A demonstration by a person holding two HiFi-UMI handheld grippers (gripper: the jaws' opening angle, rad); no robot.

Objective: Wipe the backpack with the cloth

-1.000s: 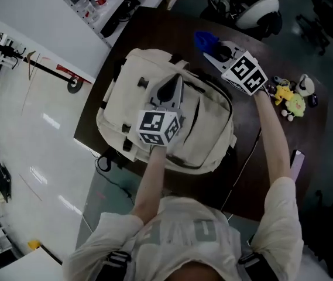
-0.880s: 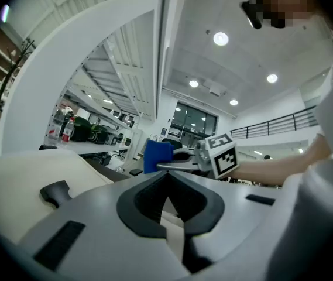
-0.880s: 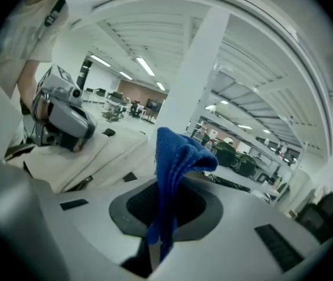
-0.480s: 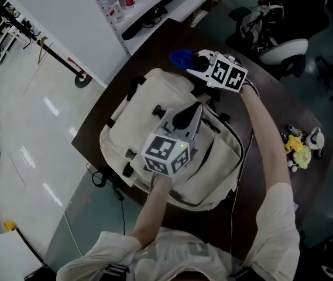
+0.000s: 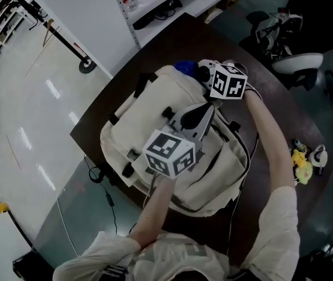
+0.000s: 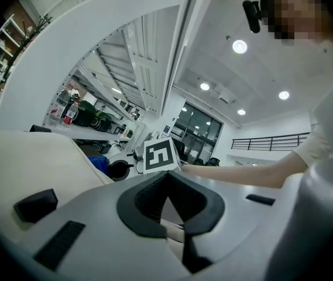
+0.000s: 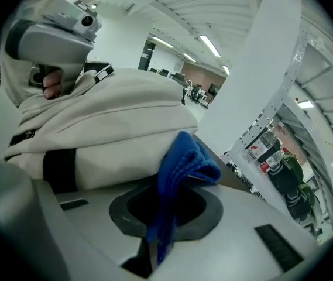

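The backpack [image 5: 154, 116] is lying flat on the dark surface [image 5: 165, 40], filling most of it. You are pressing the blue cloth [image 5: 184, 67] against its far top edge. Your right gripper [image 5: 200, 72] is clamping tight on that cloth, which is bunching out between the jaws. Your right arm is reaching out nearly straight along the backpack's right side. Your left forearm is angling in over the middle, where your left gripper [image 5: 203, 110] is sitting, jaws together at the tips and pointing towards the right gripper.
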